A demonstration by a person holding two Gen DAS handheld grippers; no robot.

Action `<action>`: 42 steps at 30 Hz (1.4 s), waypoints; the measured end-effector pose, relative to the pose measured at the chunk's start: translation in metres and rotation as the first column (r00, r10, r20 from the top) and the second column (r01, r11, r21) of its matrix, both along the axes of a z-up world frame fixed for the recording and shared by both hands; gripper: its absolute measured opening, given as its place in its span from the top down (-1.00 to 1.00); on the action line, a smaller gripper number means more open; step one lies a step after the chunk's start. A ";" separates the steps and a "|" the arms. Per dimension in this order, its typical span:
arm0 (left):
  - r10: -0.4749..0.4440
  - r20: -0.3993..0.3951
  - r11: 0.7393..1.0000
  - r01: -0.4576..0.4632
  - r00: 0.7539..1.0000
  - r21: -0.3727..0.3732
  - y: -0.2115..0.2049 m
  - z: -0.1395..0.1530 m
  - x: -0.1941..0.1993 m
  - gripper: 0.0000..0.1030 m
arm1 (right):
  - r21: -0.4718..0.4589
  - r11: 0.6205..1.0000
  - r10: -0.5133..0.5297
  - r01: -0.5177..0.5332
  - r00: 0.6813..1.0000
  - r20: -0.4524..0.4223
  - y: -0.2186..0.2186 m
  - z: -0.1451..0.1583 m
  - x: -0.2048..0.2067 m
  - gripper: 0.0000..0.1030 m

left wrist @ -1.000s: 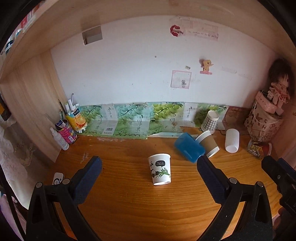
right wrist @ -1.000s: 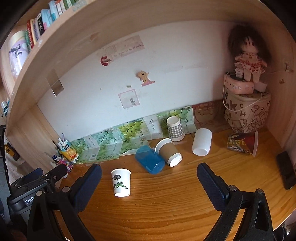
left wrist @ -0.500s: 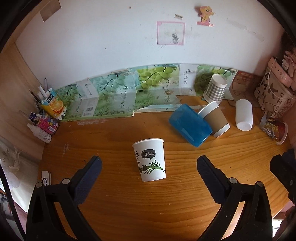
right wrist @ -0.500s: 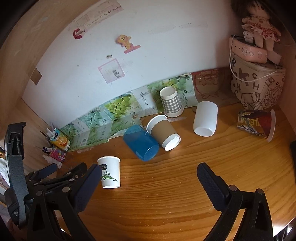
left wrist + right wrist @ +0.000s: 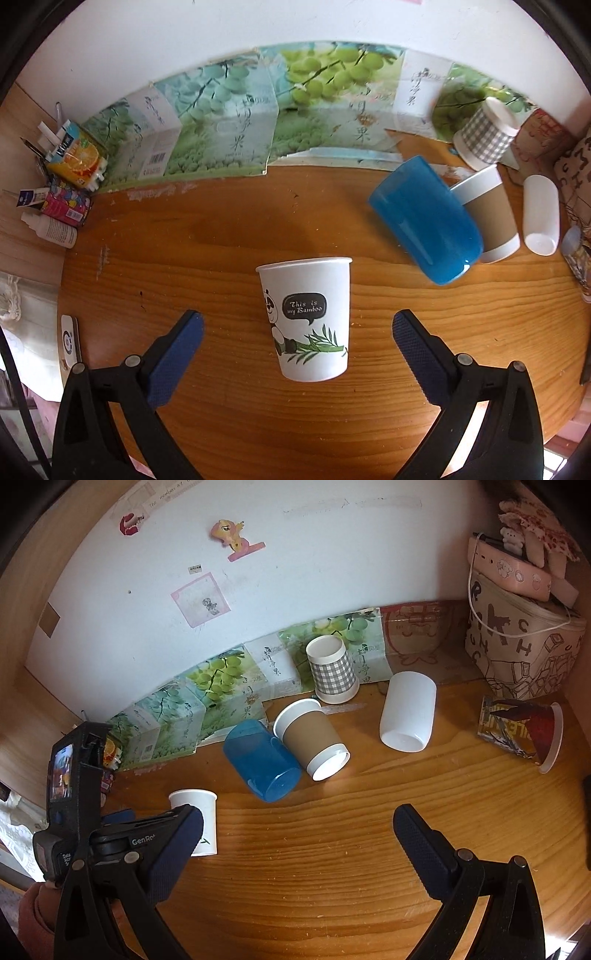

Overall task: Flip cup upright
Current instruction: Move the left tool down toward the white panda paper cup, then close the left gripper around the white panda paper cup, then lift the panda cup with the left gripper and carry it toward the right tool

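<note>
**Inspector:** How did the left gripper (image 5: 295, 334) stand?

**Assistant:** It was spread wide with nothing held, its blue textured pads (image 5: 177, 354) on either side of the panda paper cup (image 5: 306, 317) and clear of its wall. The cup stood on the wooden desk (image 5: 221, 258) between the fingers, wide rim uppermost in the left wrist view, the words "This is my Bamboo" reading the right way up.

**Inspector:** And the right gripper (image 5: 297, 830)?

**Assistant:** Equally wide and empty, hanging over bare desk (image 5: 332, 849). The left tool's black body showed at its lower left, partly covering the panda cup (image 5: 201, 805).

**Inspector:** The other containers?

**Assistant:** A translucent blue plastic cup (image 5: 264, 762) lay on its side, touching a brown-sleeved paper cup (image 5: 312, 744), also on its side. A plain white cup (image 5: 406, 712) lay well to the right, and a red printed cup (image 5: 521, 731) lay near the patterned bag (image 5: 524, 653). A grey checked cup (image 5: 332, 670) stood by the grape-printed cartons (image 5: 221, 698). I could not tell the contents of any.
</note>
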State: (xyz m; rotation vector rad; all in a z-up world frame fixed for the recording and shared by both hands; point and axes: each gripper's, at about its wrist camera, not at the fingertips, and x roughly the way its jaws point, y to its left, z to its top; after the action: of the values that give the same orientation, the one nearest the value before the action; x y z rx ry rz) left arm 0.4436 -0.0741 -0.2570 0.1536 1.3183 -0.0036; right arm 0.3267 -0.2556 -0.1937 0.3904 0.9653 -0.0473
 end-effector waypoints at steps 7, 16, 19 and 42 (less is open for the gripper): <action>0.051 -0.118 0.999 -0.053 0.992 -0.013 0.008 -0.025 0.016 -0.89 | 0.016 1.000 0.004 -0.004 1.000 -0.017 -0.002 -0.008 0.006 -1.00; 0.063 -0.179 0.996 -0.072 0.982 -0.049 0.013 -0.040 0.022 -0.68 | 0.010 1.000 0.013 -0.013 1.000 -0.027 -0.004 -0.016 0.013 -1.00; 0.067 -0.198 0.994 -0.082 0.978 -0.067 0.016 -0.043 0.024 -0.49 | 0.019 1.000 0.017 -0.017 0.999 -0.033 -0.005 -0.018 0.014 -1.00; 0.069 -0.190 0.994 -0.084 0.979 -0.068 0.009 -0.035 -0.019 -0.31 | 0.051 0.997 0.051 -0.050 0.998 -0.024 -0.011 -0.012 -0.002 -1.00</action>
State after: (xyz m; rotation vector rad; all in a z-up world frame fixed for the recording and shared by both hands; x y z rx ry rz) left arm 0.4241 -0.0653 -0.2920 0.0381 1.5093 -0.0026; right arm 0.3251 -0.2664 -0.2052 0.4119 1.0026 0.0180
